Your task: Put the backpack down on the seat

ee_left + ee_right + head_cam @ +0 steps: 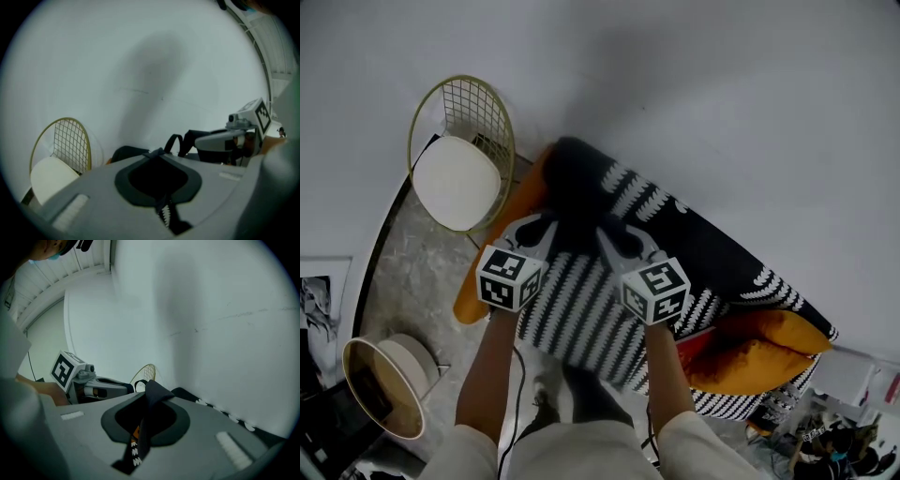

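In the head view, the backpack point(577, 183) is held low over the seat point(581, 319) — a sofa in a black-and-white cover with orange cushions point(759, 352) — but whether its bottom touches the cover cannot be told, because the black bag merges with the dark cloth. The left gripper point(546, 230) and the right gripper point(611, 234) are both closed on its straps. The step is judged to be done well if both sides are lowered evenly and the jaws are opened only once the weight is taken by the seat. In the left gripper view, the jaws are clamped on a dark strap point(156, 153); the bag below is mostly hidden by the gripper body. In the right gripper view, the other strap point(152, 397) is pinched likewise, and the seat is seen only as a patterned strip.
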A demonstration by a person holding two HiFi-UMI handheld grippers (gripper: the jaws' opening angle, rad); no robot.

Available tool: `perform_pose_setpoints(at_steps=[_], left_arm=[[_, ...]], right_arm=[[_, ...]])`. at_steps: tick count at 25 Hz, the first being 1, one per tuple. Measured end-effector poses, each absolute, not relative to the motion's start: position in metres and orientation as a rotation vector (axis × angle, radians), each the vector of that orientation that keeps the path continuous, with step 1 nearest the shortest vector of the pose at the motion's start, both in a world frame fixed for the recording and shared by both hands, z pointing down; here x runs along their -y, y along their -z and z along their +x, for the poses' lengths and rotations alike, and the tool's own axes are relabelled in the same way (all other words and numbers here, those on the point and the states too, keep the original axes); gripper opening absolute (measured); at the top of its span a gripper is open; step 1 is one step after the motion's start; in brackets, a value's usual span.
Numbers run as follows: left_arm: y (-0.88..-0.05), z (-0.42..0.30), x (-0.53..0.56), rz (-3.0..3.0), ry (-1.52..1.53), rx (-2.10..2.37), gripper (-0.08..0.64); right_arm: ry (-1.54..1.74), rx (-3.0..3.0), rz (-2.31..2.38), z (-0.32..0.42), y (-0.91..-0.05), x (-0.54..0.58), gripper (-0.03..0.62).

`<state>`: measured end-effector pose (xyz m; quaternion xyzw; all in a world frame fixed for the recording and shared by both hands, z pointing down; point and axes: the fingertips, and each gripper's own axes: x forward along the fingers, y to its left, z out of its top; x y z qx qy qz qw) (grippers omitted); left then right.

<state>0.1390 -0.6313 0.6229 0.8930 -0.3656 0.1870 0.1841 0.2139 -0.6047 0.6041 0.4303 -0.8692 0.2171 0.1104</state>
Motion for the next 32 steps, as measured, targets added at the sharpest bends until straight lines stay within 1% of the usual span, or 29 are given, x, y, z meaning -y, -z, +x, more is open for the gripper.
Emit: perform_pose_setpoints(at_steps=[4,11,17,25,27,28,31,32], left_arm=[[-0.638,0.15,0.651,2.485,-0.527,1.043,0.009],[-0.675,0.163,0.674,2.431,-0.558,1.077,0.009],[-0.697,0.165,0.694,2.47,-0.54,1.16,0.011],[-0.752,0.176,0.678,2.342,-0.545,1.163,0.025],[-0.761,0.177,0.672,2.322,-0.539,1.159,0.032],[-0.764,0.178,0.669,2.311,-0.537,1.155,0.054],[-0.77,0.176,0.664,2.279,-0.55,1.142,0.152],[-0.771,0.176,0.662,2.271,-0.561,1.143,0.167]], right_arm=[[-0.639,2.53,1.262,0.224,-0.62,0.622,0.025],[-0.767,2.433,1.264,0.235,-0.656,0.639,0.026],[-0.885,2.435,1.322,0.244,-0.671,0.648,0.026],[-0.989,2.4,1.307,0.247,-0.705,0.639,0.032],[-0.994,2.387,1.274,0.244,-0.718,0.632,0.069],[-0.983,2.372,1.257,0.242,-0.725,0.628,0.108],[-0.965,2.335,1.227,0.24,-0.738,0.618,0.2],[-0.972,2.325,1.231,0.241,-0.74,0.614,0.227]])
